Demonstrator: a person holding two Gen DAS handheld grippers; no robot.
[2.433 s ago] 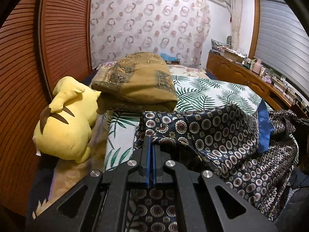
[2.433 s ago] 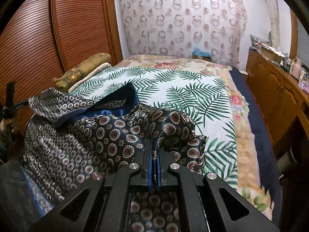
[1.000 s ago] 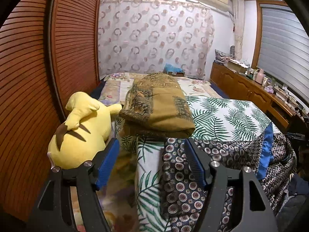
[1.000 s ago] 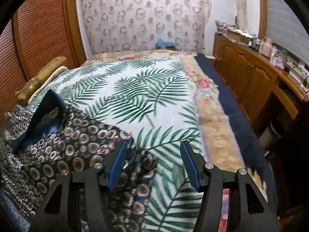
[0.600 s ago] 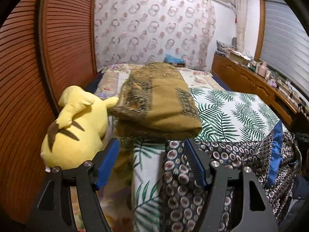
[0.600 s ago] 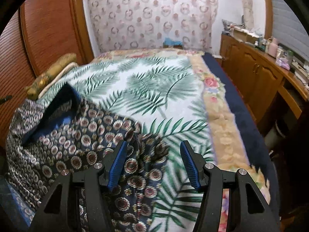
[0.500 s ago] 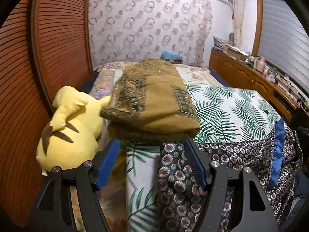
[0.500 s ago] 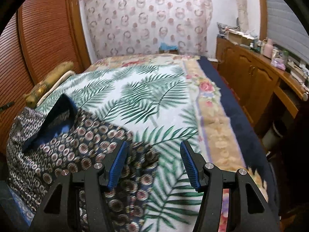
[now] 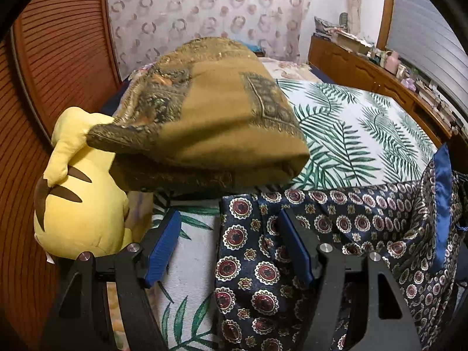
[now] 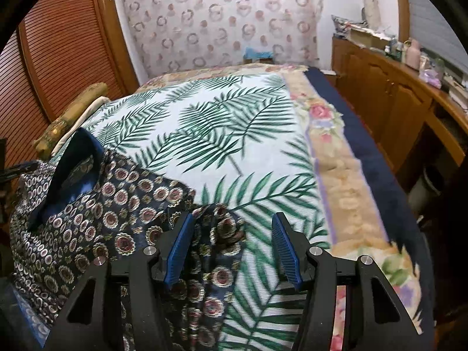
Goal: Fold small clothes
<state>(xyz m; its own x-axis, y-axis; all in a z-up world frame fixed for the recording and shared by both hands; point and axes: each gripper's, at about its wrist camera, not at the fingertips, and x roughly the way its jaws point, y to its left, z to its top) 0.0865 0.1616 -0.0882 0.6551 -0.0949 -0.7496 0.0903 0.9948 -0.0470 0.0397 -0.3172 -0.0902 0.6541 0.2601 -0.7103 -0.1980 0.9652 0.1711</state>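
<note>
A dark navy garment with a round medallion print and a blue lining (image 9: 365,228) lies spread on the palm-leaf bedspread (image 9: 351,134). My left gripper (image 9: 228,228) is open and low over the garment's left corner, which lies between its blue pads. In the right wrist view the same garment (image 10: 111,204) lies at the left, with its bunched right corner between the open fingers of my right gripper (image 10: 232,231). Neither gripper holds anything.
A folded olive-brown blanket (image 9: 210,117) lies just beyond the left gripper, with a yellow plush toy (image 9: 79,193) to its left against the slatted wooden doors (image 9: 58,58). A wooden cabinet (image 10: 395,105) with clutter runs along the bed's right side.
Both grippers, shut on the garment 2.4 s ago, opened and let it go. Since then both have moved low over the garment's near corners; the left has moved closer to the brown blanket.
</note>
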